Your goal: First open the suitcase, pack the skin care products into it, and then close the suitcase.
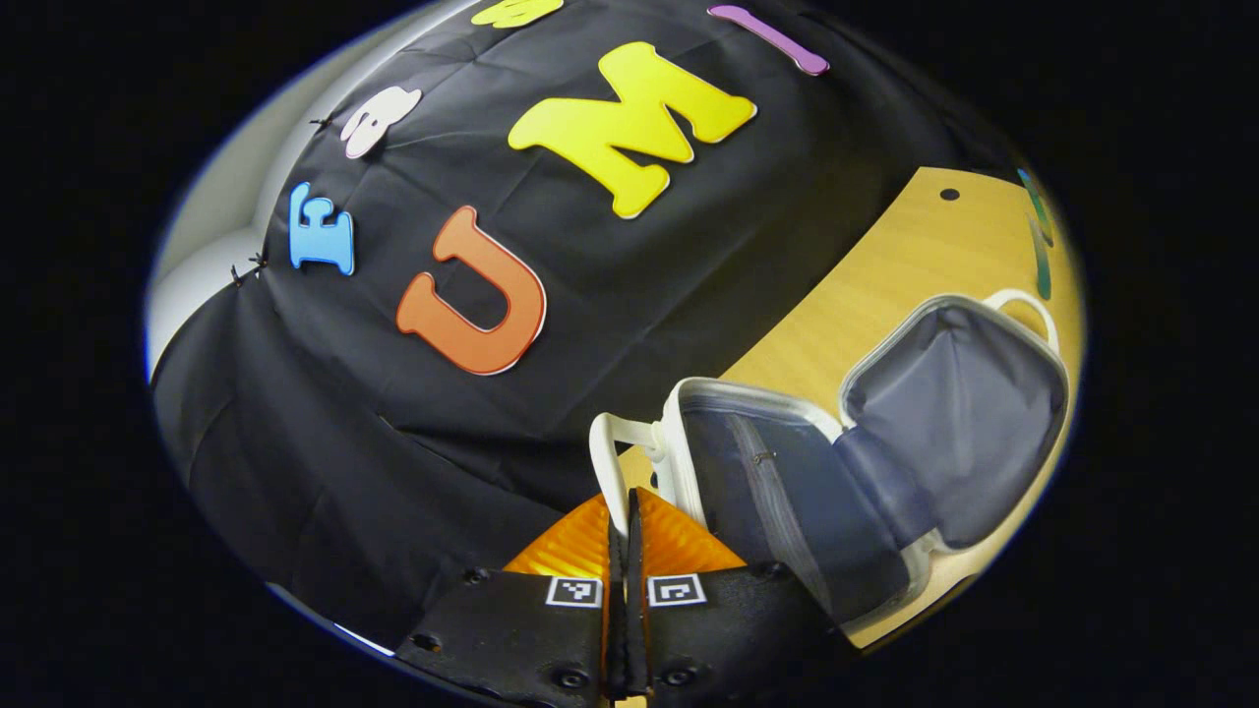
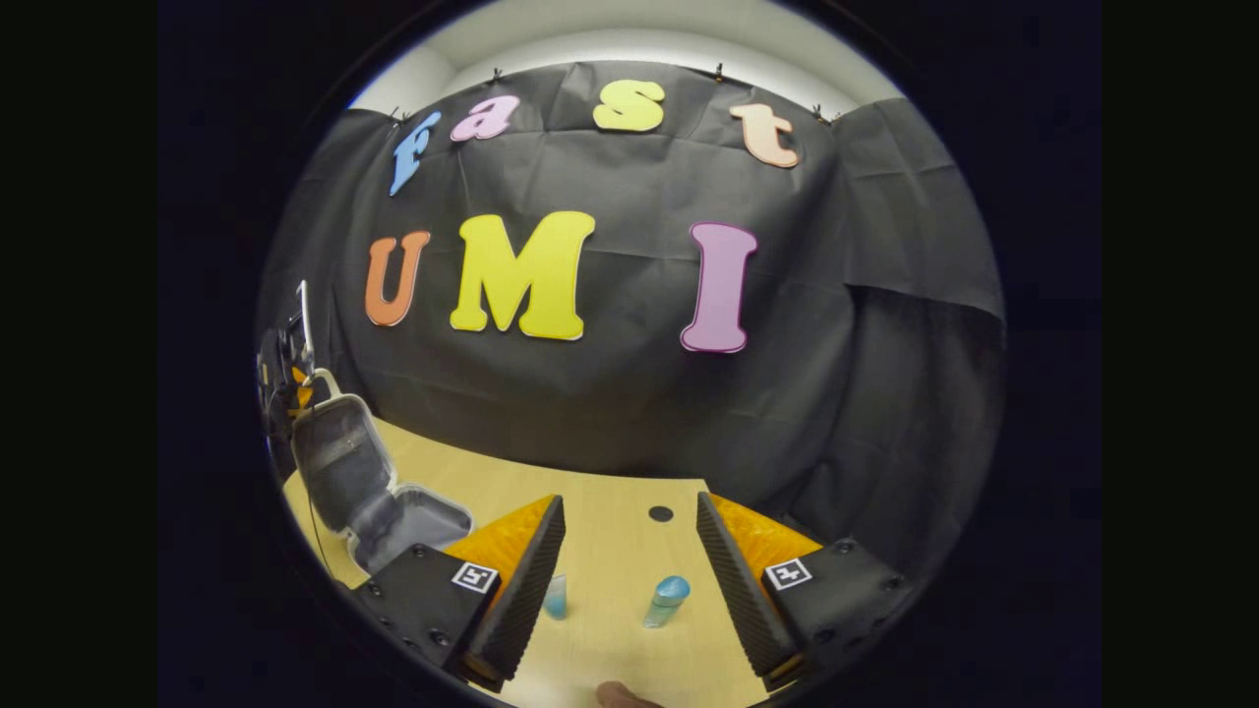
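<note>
Closer up, left gripper pinches suitcase handle; bottles stand between the right gripper fingers.

Suitcase is showing a white shell w/ a white handle & a dark grey-blue fabric lining; in the right gripper view the lining is looking plain grey. Table is showing light yellowish wood grain, w/ one small black round spot on it. Bottle is looking pale see-through blue w/ a brighter teal-blue cap. A 2nd bottle beside it is showing light blue too. Booth wall cloth is reading as matte black, creased; ceiling strip above it is looking off-white.
</note>
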Demonstrator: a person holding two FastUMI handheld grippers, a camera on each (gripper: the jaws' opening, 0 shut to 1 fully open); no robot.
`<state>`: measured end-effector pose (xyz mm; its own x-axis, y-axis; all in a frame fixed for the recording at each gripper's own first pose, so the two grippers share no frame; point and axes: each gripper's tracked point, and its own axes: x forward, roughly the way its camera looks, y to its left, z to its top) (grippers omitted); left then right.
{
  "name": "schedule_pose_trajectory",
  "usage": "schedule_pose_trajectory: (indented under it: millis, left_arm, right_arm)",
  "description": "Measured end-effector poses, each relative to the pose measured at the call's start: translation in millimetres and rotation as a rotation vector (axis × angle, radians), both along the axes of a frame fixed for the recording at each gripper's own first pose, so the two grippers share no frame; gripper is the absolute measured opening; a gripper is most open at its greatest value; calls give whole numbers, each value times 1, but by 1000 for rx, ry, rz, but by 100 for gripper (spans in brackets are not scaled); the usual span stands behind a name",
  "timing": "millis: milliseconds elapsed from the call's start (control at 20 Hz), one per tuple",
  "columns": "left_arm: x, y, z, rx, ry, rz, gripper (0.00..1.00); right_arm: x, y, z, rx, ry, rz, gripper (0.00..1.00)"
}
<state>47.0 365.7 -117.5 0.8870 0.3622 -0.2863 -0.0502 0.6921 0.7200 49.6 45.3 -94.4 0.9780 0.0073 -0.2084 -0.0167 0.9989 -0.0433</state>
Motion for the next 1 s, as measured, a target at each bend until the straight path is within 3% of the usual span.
schedule_pose_trajectory:
  millis: [500,1000]
  left_arm:
    - [10,88,-102,-145,151,63,3]
    - [-8,103,-186,-319,252,127,4]
  right_arm:
    - [11,20,-12,33,62,-73,80]
    - [7,30,-27,-19,107,-104,80]
